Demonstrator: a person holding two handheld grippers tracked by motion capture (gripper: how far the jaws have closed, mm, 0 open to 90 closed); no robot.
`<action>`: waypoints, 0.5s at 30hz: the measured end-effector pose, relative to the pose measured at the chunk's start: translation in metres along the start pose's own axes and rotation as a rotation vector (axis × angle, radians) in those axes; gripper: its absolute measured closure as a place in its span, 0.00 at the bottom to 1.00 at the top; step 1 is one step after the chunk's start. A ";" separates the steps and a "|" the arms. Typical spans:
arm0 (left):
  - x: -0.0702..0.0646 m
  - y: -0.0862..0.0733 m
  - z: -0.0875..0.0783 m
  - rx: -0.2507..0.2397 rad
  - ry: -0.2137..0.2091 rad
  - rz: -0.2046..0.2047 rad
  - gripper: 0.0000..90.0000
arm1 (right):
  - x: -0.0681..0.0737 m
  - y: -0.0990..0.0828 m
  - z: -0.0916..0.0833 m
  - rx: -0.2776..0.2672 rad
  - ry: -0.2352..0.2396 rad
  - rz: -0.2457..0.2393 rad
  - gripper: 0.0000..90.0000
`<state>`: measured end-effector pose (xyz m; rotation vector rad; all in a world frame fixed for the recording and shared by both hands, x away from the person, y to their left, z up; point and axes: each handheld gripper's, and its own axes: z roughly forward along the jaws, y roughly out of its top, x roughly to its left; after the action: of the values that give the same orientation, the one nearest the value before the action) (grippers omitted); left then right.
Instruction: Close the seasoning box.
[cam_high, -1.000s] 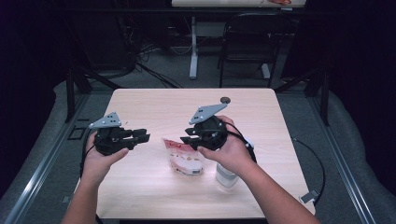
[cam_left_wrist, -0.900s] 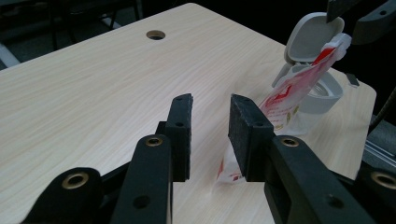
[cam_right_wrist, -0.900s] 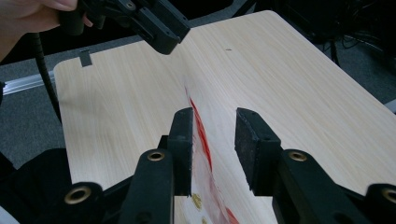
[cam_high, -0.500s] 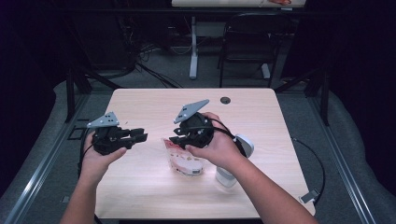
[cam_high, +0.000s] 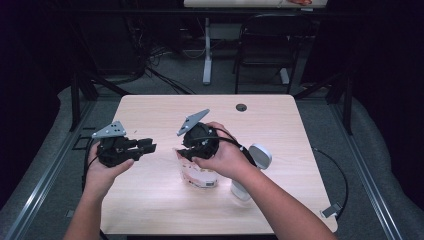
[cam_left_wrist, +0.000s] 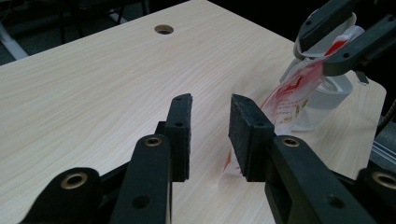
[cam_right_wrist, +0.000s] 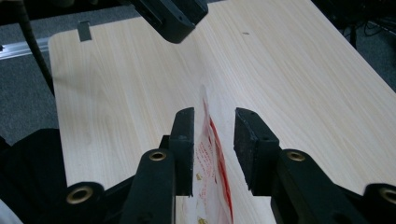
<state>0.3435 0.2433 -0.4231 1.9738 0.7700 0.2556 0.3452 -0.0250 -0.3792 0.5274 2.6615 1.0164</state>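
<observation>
A white and red pouch (cam_high: 202, 177) stands near the middle of the light wooden table (cam_high: 150, 200). My right gripper (cam_high: 182, 152) points down at its top edge. In the right gripper view the pouch (cam_right_wrist: 210, 154) rises between the jaws of the right gripper (cam_right_wrist: 212, 114), close to the left pad, with a gap on both sides. My left gripper (cam_high: 149, 146) hovers left of the pouch, open and holding nothing. The left gripper view looks past the left gripper (cam_left_wrist: 210, 100) at the pouch (cam_left_wrist: 289, 93) and the right gripper (cam_left_wrist: 334, 39) around its top.
A white container (cam_high: 260, 156) lies just right of the pouch, partly behind the right forearm, and stands behind the pouch as a white container (cam_left_wrist: 327, 98) in the left gripper view. A cable hole (cam_high: 241, 107) sits near the far edge. A chair (cam_high: 265, 45) stands beyond the table.
My right gripper has moved left across the table and now sits over the top of the pouch. The left gripper has kept its place.
</observation>
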 end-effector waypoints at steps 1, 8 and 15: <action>0.000 0.000 0.000 -0.001 0.000 -0.001 0.78 | -0.001 0.000 0.003 -0.001 0.003 0.006 0.77; 0.001 -0.002 0.001 0.004 0.005 -0.005 0.78 | -0.004 0.002 0.014 0.026 0.009 0.004 0.79; 0.000 -0.002 0.000 0.004 0.006 -0.001 0.78 | -0.003 0.002 0.024 0.060 0.016 -0.003 0.85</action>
<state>0.3424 0.2444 -0.4248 1.9770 0.7758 0.2595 0.3569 -0.0101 -0.3951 0.5290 2.7131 0.9466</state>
